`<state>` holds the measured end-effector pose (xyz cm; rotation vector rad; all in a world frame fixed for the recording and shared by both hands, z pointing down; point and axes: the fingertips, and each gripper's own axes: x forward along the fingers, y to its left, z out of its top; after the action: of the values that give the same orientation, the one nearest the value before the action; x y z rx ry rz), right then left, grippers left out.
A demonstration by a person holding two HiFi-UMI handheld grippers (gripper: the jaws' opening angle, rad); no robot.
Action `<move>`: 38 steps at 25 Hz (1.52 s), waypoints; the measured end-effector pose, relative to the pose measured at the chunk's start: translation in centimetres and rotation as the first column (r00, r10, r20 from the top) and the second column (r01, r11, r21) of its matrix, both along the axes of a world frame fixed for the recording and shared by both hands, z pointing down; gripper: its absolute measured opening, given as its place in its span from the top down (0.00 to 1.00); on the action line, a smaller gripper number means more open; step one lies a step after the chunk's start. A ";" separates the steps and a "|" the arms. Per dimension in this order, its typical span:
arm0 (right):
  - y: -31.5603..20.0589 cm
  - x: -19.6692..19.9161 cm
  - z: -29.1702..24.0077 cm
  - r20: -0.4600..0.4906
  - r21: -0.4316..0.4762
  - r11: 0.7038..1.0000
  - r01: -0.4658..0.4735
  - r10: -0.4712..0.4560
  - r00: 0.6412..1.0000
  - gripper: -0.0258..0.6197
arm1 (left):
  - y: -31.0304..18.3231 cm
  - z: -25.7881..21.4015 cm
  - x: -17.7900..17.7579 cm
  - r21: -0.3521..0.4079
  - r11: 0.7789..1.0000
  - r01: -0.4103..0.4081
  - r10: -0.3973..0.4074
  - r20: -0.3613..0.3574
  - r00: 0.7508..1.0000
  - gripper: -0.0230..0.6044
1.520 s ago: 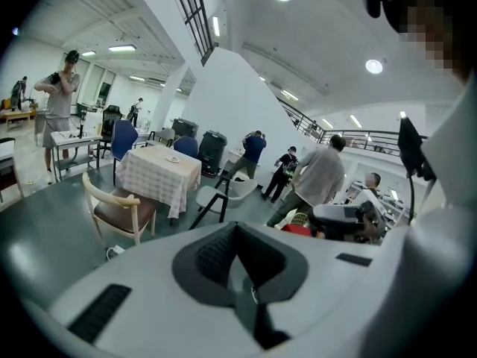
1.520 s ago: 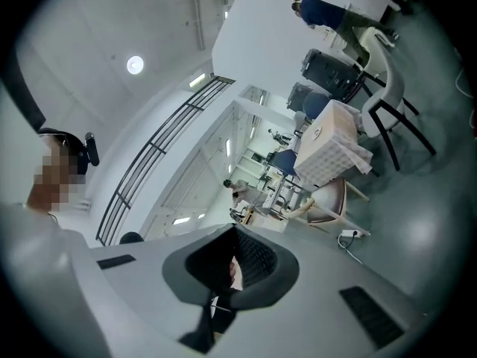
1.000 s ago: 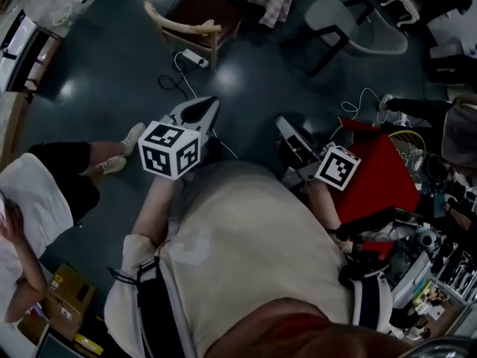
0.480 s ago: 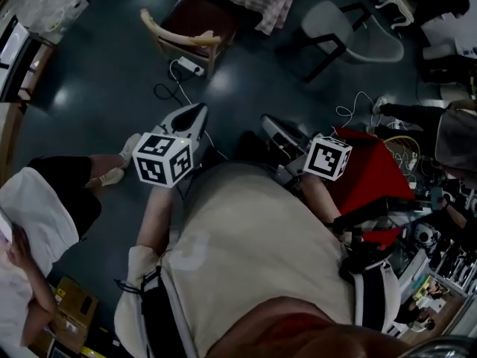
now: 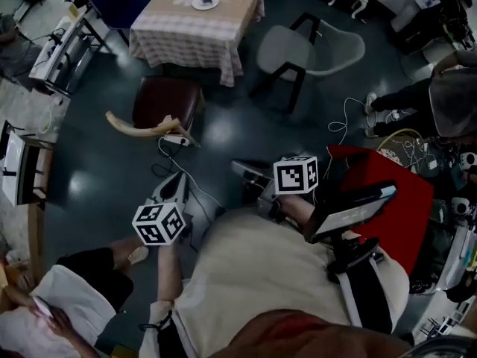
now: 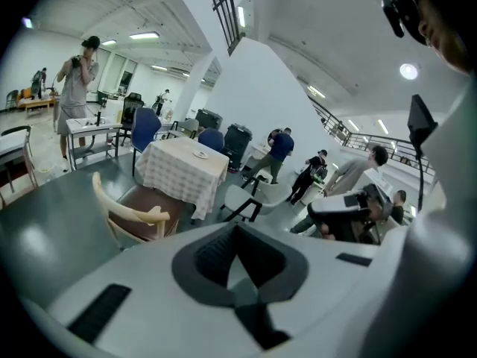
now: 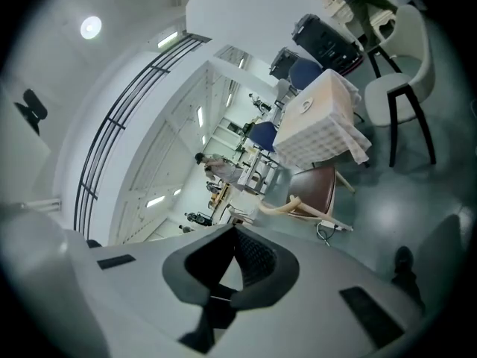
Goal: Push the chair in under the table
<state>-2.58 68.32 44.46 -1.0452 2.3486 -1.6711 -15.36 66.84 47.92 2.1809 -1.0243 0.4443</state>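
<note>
We have not begun the push. The one chair (image 5: 165, 103) stands pulled out at the near side of the one surface (image 5: 186, 39), its back toward us. Our left tongs (image 6: 237, 228) and right tongs (image 7: 233, 236) are both clenched on nothing, well apart from it. One grey chair (image 5: 285, 51) stands to the right.

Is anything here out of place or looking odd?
The brown-seated chair stands pulled out from the table, not tucked under. A white power strip lies loose on the floor just behind it.

Maroon chair seat (image 5: 165, 101), checked tablecloth (image 5: 179, 36)
</note>
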 end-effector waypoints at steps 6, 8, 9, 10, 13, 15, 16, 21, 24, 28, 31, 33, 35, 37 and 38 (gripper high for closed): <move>-4.6 7.1 -1.1 0.067 -0.018 0.998 -0.053 0.054 0.996 0.95 | -4.5 -1.5 7.2 0.004 0.999 -0.046 0.046 0.050 0.998 0.95; -5.9 10.0 -0.9 0.077 -0.011 0.999 -0.048 0.049 0.996 0.95 | -6.0 -0.7 9.7 0.013 0.999 -0.048 0.046 0.085 0.995 0.96; -6.6 11.6 -0.7 0.072 -0.001 0.999 -0.045 0.045 0.996 0.95 | -6.7 0.2 11.0 0.015 0.999 -0.048 0.046 0.118 0.992 0.95; -7.1 13.2 -0.4 0.054 0.016 0.999 -0.041 0.040 0.998 0.95 | -7.4 1.3 12.3 0.011 0.999 -0.046 0.044 0.157 0.987 0.95; -8.9 16.7 0.0 -0.053 0.098 0.995 -0.014 0.019 0.998 0.95 | -9.0 3.1 14.8 -0.009 1.000 -0.026 0.027 0.213 0.977 0.96; -10.3 17.5 0.2 -0.091 0.129 0.992 0.011 0.001 0.996 0.95 | -10.3 2.8 14.7 -0.007 1.000 0.003 -0.001 0.228 0.974 0.96; -11.0 17.7 0.5 -0.093 0.129 0.991 0.022 -0.010 0.996 0.95 | -10.9 2.8 14.4 -0.003 1.000 0.022 -0.020 0.244 0.970 0.96; -13.2 17.7 2.3 -0.080 0.092 0.993 0.075 -0.068 0.995 0.95 | -13.1 4.6 10.7 -0.022 0.991 0.133 -0.118 0.328 0.937 0.96; -13.4 17.0 2.3 -0.079 0.089 0.991 0.102 -0.095 0.992 0.95 | -13.1 6.3 7.5 -0.061 0.977 0.206 -0.169 0.374 0.912 0.96; -14.5 15.3 2.0 -0.059 0.105 0.986 0.131 -0.125 0.990 0.95 | -13.8 7.1 2.5 -0.062 0.941 0.332 -0.282 0.395 0.874 0.95; -15.7 15.3 1.7 -0.089 0.098 0.989 0.107 -0.098 0.991 0.95 | -15.3 7.8 0.6 -0.067 0.919 0.388 -0.341 0.357 0.870 0.95; -16.3 15.1 1.6 -0.118 0.087 0.991 0.099 -0.089 0.989 0.95 | -16.1 9.1 -0.7 -0.090 0.903 0.420 -0.369 0.339 0.866 0.95; -17.2 14.2 1.5 -0.145 0.079 0.993 0.093 -0.081 0.986 0.95 | -17.0 10.5 -2.8 -0.113 0.881 0.459 -0.402 0.332 0.854 0.96; -18.1 13.2 1.6 -0.167 0.050 0.996 0.080 -0.070 0.983 0.95 | -17.7 11.8 -5.2 -0.142 0.854 0.501 -0.439 0.323 0.839 0.95; -18.6 12.5 1.6 -0.175 0.034 0.996 0.080 -0.073 0.982 0.95 | -18.0 12.3 -6.4 -0.158 0.839 0.520 -0.457 0.314 0.832 0.96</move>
<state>9.88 49.76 46.08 -1.1508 2.5502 -1.6096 -21.78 48.81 60.23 1.5863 -1.5429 0.5859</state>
